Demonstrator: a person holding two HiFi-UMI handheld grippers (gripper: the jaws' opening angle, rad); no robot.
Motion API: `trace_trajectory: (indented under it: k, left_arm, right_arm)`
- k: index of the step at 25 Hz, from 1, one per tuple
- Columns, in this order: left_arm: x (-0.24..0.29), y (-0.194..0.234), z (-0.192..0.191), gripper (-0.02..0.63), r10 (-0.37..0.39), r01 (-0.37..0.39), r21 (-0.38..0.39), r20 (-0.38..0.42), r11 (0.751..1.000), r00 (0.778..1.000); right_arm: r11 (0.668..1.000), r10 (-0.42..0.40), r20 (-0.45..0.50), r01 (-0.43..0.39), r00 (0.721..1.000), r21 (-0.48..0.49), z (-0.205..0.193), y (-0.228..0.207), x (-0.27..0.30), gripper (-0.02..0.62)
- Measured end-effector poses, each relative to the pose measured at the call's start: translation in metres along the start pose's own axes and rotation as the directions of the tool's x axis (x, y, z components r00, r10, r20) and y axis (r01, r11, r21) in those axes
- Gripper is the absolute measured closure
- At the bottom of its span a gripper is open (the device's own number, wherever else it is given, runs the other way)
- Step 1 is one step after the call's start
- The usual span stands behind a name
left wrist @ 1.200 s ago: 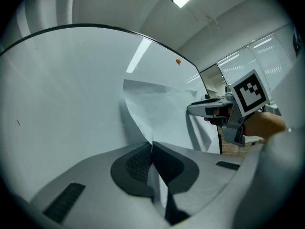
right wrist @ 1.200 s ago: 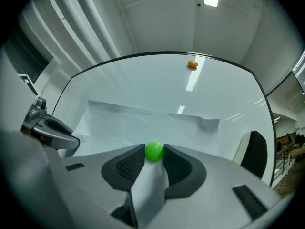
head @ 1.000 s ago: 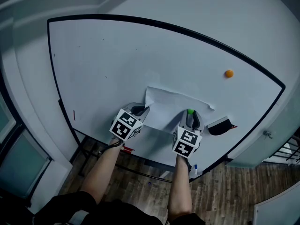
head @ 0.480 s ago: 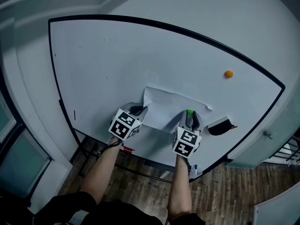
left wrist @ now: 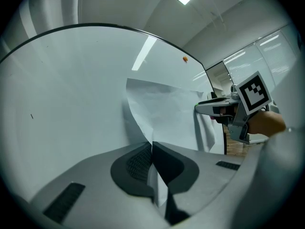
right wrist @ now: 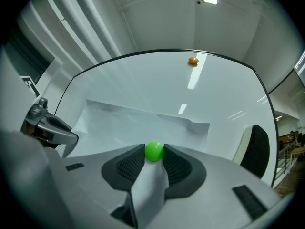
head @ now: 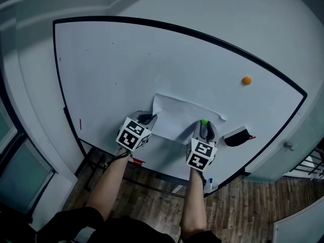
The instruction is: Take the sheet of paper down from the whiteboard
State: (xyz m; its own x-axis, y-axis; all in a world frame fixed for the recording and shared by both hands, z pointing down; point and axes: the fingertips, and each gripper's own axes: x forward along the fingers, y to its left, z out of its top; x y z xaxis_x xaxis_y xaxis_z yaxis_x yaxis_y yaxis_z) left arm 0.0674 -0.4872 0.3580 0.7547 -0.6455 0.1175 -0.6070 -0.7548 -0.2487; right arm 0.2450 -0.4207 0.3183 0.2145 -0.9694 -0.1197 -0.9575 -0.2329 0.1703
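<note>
A white sheet of paper [head: 179, 115] hangs loose and creased on the whiteboard [head: 116, 65]. My left gripper [head: 147, 119] is shut on the sheet's lower left edge; in the left gripper view the paper [left wrist: 167, 113] runs up from between the closed pads [left wrist: 143, 159]. My right gripper [head: 205, 125] is at the sheet's lower right. Its jaws are shut on a green ball magnet [right wrist: 153, 151], with a strip of paper [right wrist: 147, 185] lying between the jaws beneath it. The sheet's top edge [right wrist: 143, 112] stands off the board.
An orange magnet [head: 246, 80] sticks to the board up on the right. A black eraser [head: 237, 135] sits on the board just right of my right gripper. The board's black frame [head: 273, 70] and a wooden floor [head: 243, 206] lie around it.
The sheet's upper left corner and my left gripper have shifted slightly to the left. The right gripper and the green magnet have stayed put.
</note>
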Motion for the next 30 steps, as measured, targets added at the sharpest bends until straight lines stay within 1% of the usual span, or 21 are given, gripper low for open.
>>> trace_trajectory:
  k: [6,17,30]
  left_arm:
    - [-0.003,0.002,-0.005,0.584,0.018,-0.018,0.002,-0.011,1.0,1.0]
    - [-0.006,0.009,-0.013,0.584,0.052,-0.051,0.038,-0.042,0.998,0.998]
    - [-0.011,0.019,-0.022,0.584,0.078,-0.076,0.03,-0.068,0.997,0.995]
  right_arm:
    - [1.0,0.001,-0.001,-0.001,1.0,0.0,-0.002,-0.002,-0.002,0.462]
    - [1.0,-0.006,-0.004,0.006,1.0,0.006,-0.005,-0.006,-0.002,0.462]
    - [1.0,-0.006,-0.005,0.006,1.0,0.009,-0.005,-0.008,-0.002,0.462]
